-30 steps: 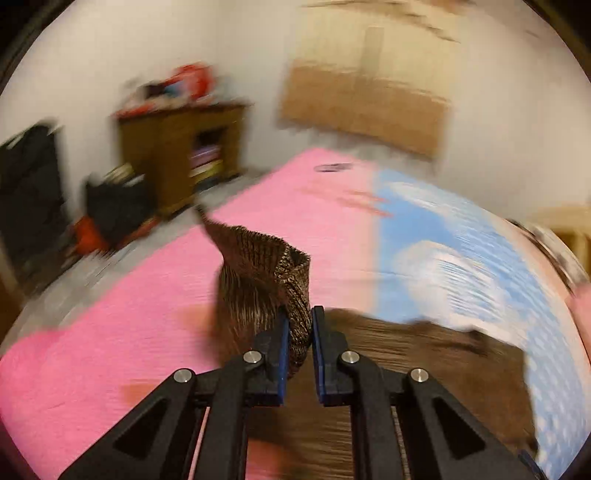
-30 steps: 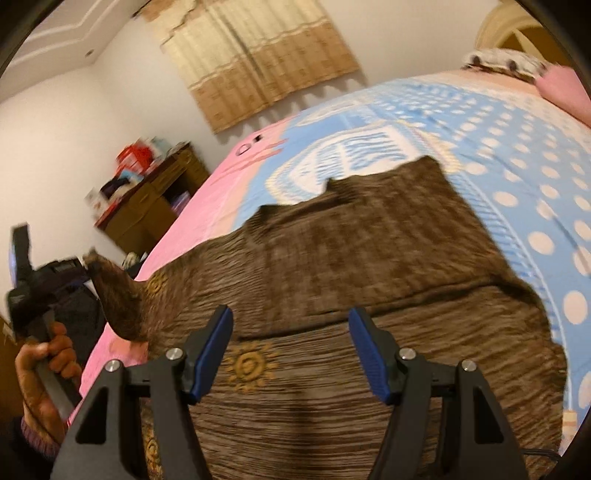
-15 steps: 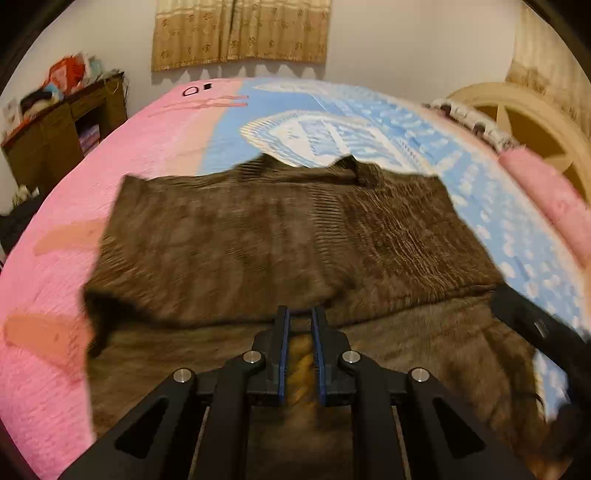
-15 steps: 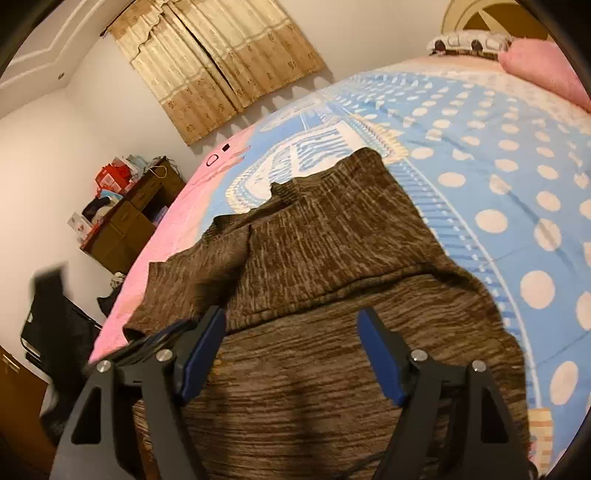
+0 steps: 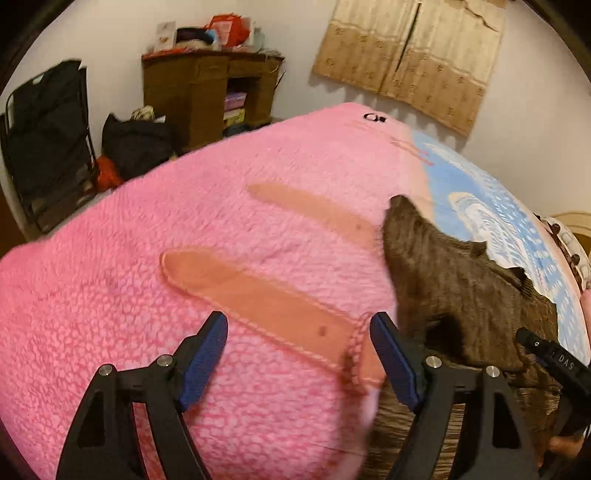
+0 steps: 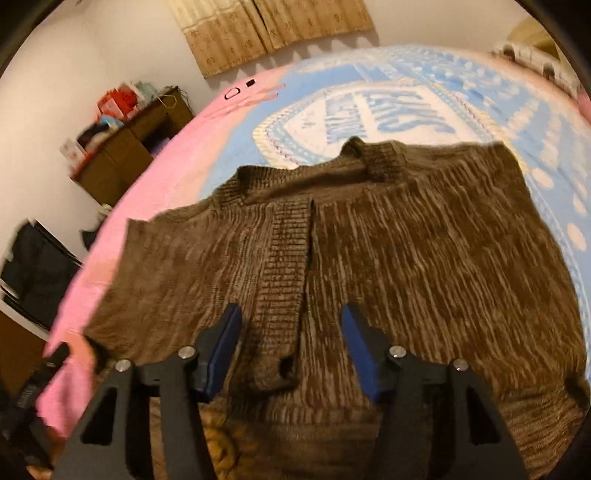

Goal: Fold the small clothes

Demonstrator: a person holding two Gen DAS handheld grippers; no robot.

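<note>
A brown knitted sweater (image 6: 388,251) lies flat on the bed, both sleeves folded in over its body, the left sleeve's ribbed cuff (image 6: 284,258) running down the middle. My right gripper (image 6: 291,343) is open and empty, just above the sweater's lower part. In the left wrist view the sweater (image 5: 454,280) lies at the right. My left gripper (image 5: 299,354) is open and empty over the pink blanket (image 5: 184,258), left of the sweater. The right gripper's black body (image 5: 554,365) shows at the right edge.
The bed cover is pink on the left and blue with white dots (image 6: 554,122) on the right. A wooden desk with clutter (image 5: 210,85) and black bags (image 5: 136,144) stand beyond the bed's left side. Curtains (image 6: 273,26) hang on the far wall.
My left gripper let go of the sleeve, opened, and swung left off the sweater onto the pink blanket. The sleeve now lies folded across the sweater's body. My right gripper stayed open.
</note>
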